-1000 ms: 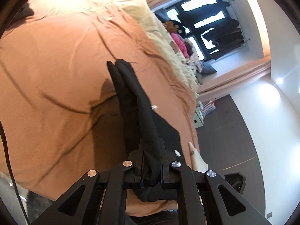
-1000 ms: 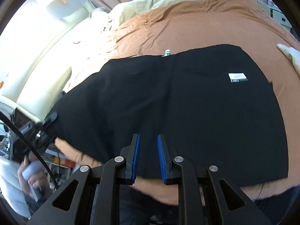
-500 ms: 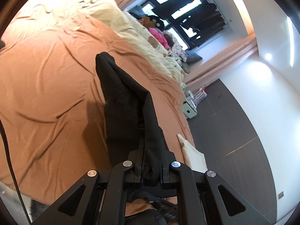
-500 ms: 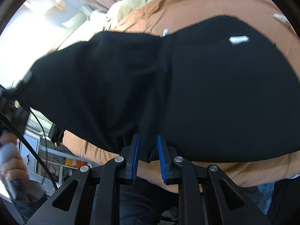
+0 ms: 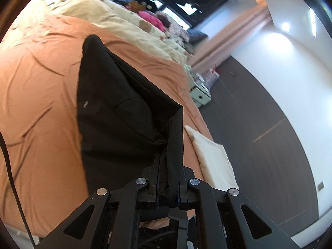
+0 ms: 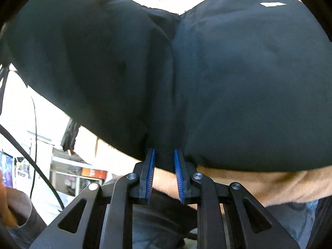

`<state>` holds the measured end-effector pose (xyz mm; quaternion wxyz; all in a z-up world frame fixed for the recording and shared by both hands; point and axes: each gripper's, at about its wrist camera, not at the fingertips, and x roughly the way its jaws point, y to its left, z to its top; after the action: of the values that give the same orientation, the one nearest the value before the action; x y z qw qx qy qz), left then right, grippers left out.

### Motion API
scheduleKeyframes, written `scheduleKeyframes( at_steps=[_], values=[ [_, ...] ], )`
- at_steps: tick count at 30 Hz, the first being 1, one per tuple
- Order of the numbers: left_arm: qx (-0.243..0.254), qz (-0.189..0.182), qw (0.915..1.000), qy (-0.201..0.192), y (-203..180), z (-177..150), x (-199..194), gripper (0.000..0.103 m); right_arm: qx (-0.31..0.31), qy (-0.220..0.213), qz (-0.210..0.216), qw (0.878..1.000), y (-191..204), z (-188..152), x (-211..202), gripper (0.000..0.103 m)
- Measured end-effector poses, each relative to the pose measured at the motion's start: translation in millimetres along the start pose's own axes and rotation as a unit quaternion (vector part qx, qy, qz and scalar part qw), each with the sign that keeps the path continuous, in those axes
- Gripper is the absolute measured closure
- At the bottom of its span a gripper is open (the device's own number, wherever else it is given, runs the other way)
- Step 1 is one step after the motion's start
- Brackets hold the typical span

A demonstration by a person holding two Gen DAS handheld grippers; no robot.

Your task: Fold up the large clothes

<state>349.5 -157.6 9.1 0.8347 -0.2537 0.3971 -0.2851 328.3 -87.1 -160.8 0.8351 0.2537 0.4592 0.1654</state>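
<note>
On the bed (image 5: pixel 37 95), over its orange sheet, a black garment (image 5: pixel 116 112) is spread, one edge lifted off the sheet; that edge is clamped between the closed jaws of the left hand-held gripper (image 5: pixel 167 188); a cream cloth (image 5: pixel 213 159) lies just beside it at the bed's edge; the right hand-held gripper (image 6: pixel 164 176) is held with jaws apart at the garment's (image 6: pixel 228 83) near hem, blue pads (image 6: pixel 149 174) gripping nothing.

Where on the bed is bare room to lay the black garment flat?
Bare orange sheet lies left of the black garment, up to the cream duvet. The right edge is crowded: a folded cream cloth lies there. The left tool grips the garment.
</note>
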Motion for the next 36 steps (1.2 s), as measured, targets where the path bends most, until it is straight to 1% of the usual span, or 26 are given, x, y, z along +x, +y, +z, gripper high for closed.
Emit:
scheduleKeyframes(
  at_steps=[2,5,6,8,11,12,13,14,15,16,17,18,20,23,26,27,29,30,32,34,35,36],
  values=[
    [0.012,-0.003,0.9998,0.014,-13,0,16,0.093,0.009,-0.012,0.015,1.0,-8,0,-10,0.087],
    [0.026,-0.008,0.999,0.035,-27,-4,39,0.093,0.019,-0.055,0.001,0.998,-24,-2,-36,0.087],
    [0.03,-0.011,0.9984,0.046,-32,-8,51,0.093,0.029,-0.067,0.003,0.997,-31,-3,-47,0.087],
    [0.035,-0.014,0.9969,0.068,-38,-16,72,0.092,0.057,-0.095,0.009,0.994,-53,-5,-69,0.087],
    [0.041,-0.012,0.9934,0.106,-45,-29,102,0.088,0.093,-0.134,0.003,0.987,-87,-11,-100,0.085],
    [0.046,-0.008,0.991,0.126,-48,-36,114,0.082,0.104,-0.142,0.001,0.984,-97,-13,-106,0.076],
    [0.048,-0.009,0.9891,0.139,-49,-40,122,0.072,0.117,-0.151,-0.001,0.982,-107,-16,-111,0.055],
    [0.049,-0.012,0.9874,0.15,-50,-44,127,0.068,0.128,-0.163,-0.001,0.978,-117,-19,-116,0.041],
    [0.047,-0.023,0.9857,0.16,-49,-47,131,0.06,0.135,-0.174,-0.001,0.975,-127,-18,-125,0.024],
    [0.042,-0.034,0.9847,0.166,-47,-49,133,0.054,0.143,-0.185,-0.003,0.972,-135,-18,-129,0.023],
    [0.038,-0.039,0.9848,0.165,-43,-49,131,0.051,0.151,-0.191,-0.002,0.97,-142,-19,-131,0.023],
    [0.037,-0.034,0.9859,0.16,-39,-47,127,0.048,0.157,-0.193,0.003,0.968,-148,-19,-130,0.023],
    [0.031,-0.019,0.9888,0.145,-30,-42,117,0.047,0.162,-0.198,0.016,0.966,-155,-18,-131,0.023],
    [0.018,0.003,0.992,0.125,-9,-33,98,0.046,0.151,-0.207,0.025,0.966,-152,-17,-136,0.023],
    [0.014,0.049,0.9929,0.107,14,-29,81,0.046,0.139,-0.196,0.028,0.97,-148,0,-136,0.023],
    [0.013,0.067,0.9923,0.104,23,-29,76,0.046,0.135,-0.192,0.03,0.972,-148,4,-138,0.023],
    [0.007,0.09,0.9904,0.104,38,-30,71,0.046,0.124,-0.184,0.029,0.974,-144,18,-134,0.023],
    [0.003,0.104,0.9886,0.108,47,-33,70,0.046,0.118,-0.181,0.03,0.976,-133,25,-146,0.023],
    [-0.004,0.125,0.9854,0.116,62,-36,70,0.046,0.104,-0.172,0.023,0.979,-123,37,-164,0.023],
    [-0.012,0.143,0.9816,0.126,73,-44,77,0.046,0.098,-0.165,0.006,0.981,-121,51,-175,0.023],
    [-0.015,0.148,0.9801,0.131,78,-49,78,0.046,0.101,-0.162,-0.013,0.981,-118,62,-179,0.023],
    [-0.02,0.151,0.9783,0.14,86,-52,81,0.046,0.102,-0.16,-0.028,0.982,-118,65,-179,0.026]
  ],
)
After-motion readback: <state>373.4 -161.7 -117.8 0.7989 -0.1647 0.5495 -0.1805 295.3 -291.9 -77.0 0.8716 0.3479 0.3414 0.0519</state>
